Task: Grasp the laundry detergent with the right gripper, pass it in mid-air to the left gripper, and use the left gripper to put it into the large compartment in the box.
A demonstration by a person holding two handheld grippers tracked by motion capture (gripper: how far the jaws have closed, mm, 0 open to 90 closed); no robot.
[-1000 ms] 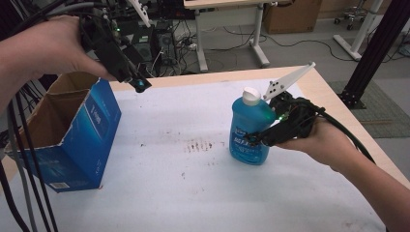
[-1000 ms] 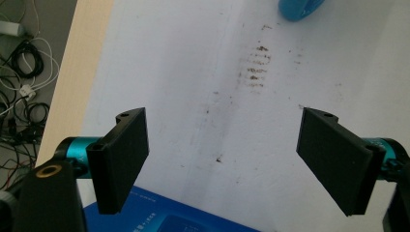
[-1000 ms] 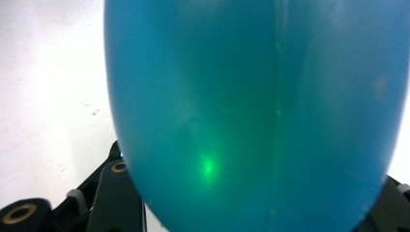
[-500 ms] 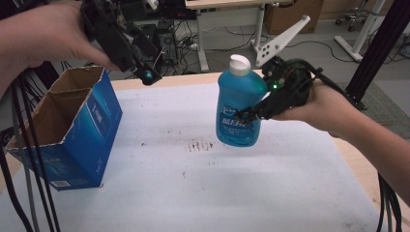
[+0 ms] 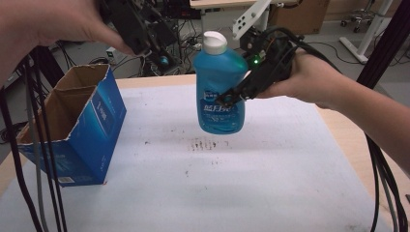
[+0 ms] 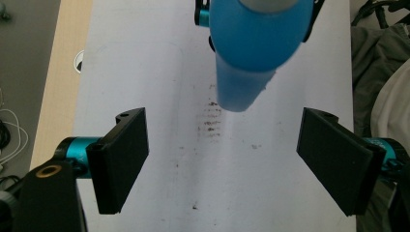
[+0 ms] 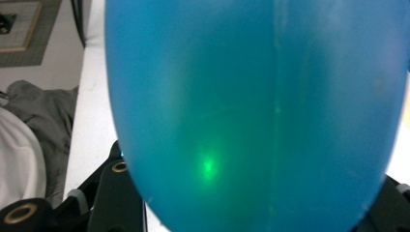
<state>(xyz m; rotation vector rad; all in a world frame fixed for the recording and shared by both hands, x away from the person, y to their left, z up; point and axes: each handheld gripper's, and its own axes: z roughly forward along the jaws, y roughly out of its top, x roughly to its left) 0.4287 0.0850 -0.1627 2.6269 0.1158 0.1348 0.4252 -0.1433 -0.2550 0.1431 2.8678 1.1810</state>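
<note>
High view: blue bottle [image 5: 220, 87], label [image 5: 222, 112] writing illegible.

The bench [image 5: 145, 81] has a pale wooden top, mostly covered by a white sheet [image 5: 270, 183]. An open blue cardboard box [image 5: 82, 130] stands on the sheet's left part. Right of the box, dark smudges [image 5: 208, 143] mark the sheet's middle.

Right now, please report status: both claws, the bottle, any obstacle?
Right claw shut on blue bottle, held above the table. Left claw open, empty. Open blue box stands at left, path to it unobstructed.
</note>
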